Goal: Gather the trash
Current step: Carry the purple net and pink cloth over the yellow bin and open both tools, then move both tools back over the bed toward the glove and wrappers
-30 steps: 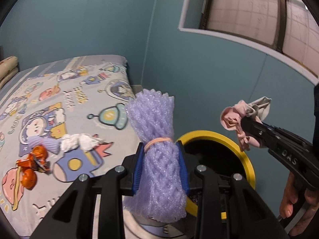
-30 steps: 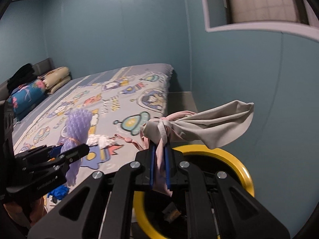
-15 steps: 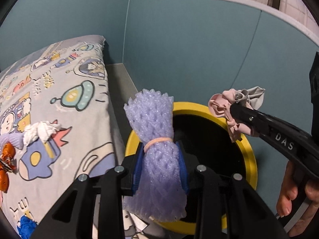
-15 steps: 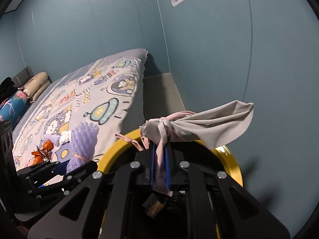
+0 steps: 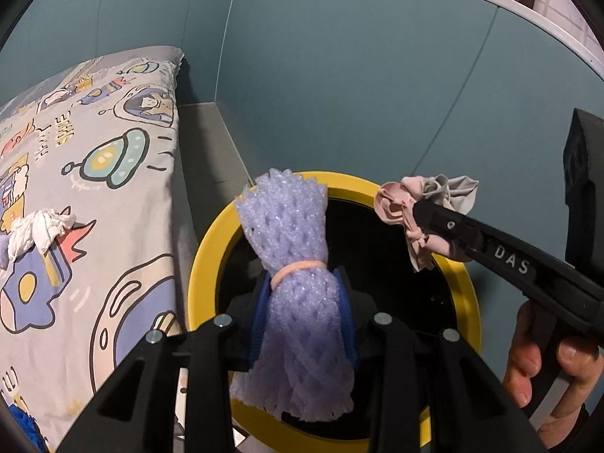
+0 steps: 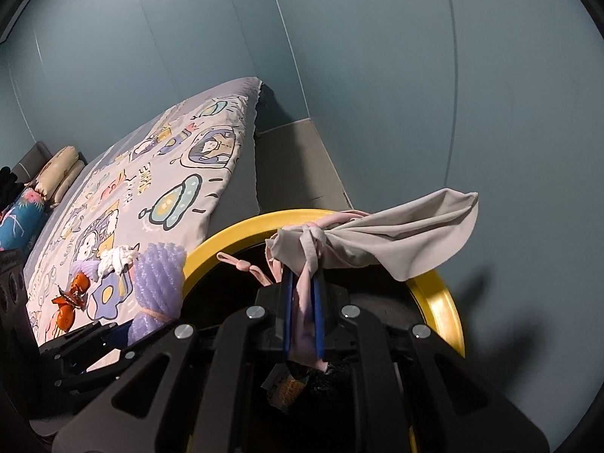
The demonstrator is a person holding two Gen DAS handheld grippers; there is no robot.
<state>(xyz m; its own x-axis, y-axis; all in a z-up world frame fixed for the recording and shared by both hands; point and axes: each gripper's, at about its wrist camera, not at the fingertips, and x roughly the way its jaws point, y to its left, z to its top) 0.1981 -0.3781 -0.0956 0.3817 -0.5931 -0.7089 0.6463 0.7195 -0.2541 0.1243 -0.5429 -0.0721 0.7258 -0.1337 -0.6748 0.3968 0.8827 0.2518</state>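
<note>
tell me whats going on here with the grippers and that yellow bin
A person is clearing trash off a bed. The left gripper is shut on a purple foam net and the right gripper is shut on a knotted pink and grey cloth. Both are held over the open yellow-rimmed bin beside the bed, not yet dropped. A crumpled white tissue and an orange wrapper lie on the bedspread.
</note>
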